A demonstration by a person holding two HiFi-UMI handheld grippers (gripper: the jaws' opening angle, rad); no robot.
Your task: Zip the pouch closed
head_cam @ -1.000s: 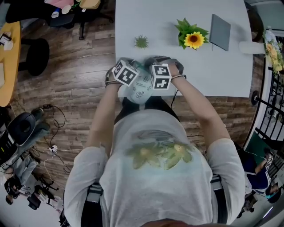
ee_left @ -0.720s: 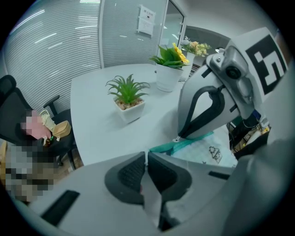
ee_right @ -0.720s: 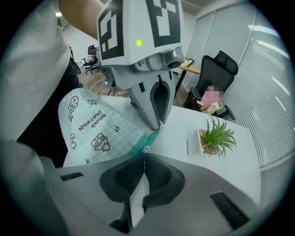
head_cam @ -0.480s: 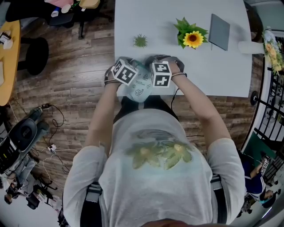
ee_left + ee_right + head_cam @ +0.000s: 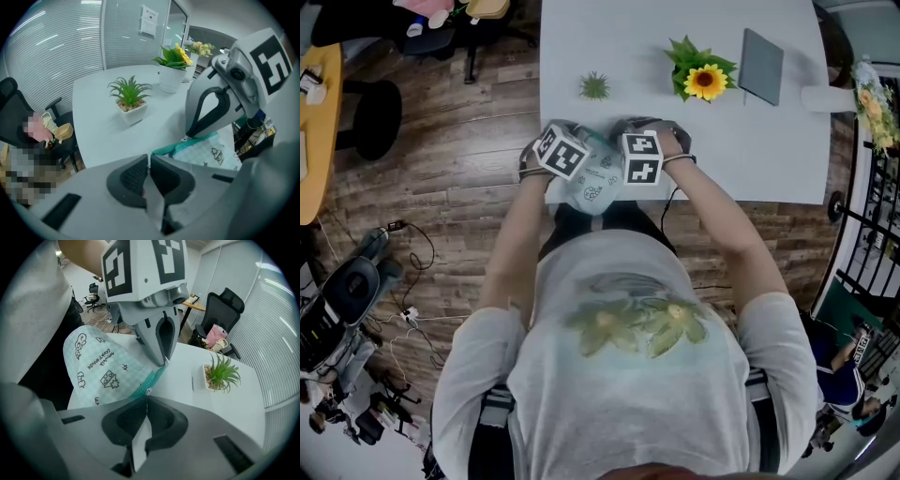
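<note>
The left tool (image 5: 149, 161) is closed on the teal zip band (image 5: 171, 148) at one end of the pouch (image 5: 101, 371). The right tool (image 5: 146, 404) is clamped on a thin metal piece at the band, judged to be the zip pull (image 5: 148, 391). The two tools are set close together, both pointed steeply down. The pouch is held between them at the near edge of the surface (image 5: 750, 141), with its body hanging partly past that edge toward the person.

The pouch is made of mint checked cloth with small printed figures, and it is rounded out as if lightly filled. It can be expected to be light, soft and floppy, so no resistance will be offered by the fabric itself when the pull is drawn. The band would best be gripped right at its end and held taut in line with the teeth, so that bunching is avoided. The pull is small and smooth and could slip from the pads if it is tugged at an angle.

Farther back on the surface, a small green plant (image 5: 594, 86), a sunflower pot (image 5: 705, 80) and a grey flat slab (image 5: 763, 66) are seen, well apart from the pouch. A wooden floor (image 5: 441, 169) lies around the surface.
</note>
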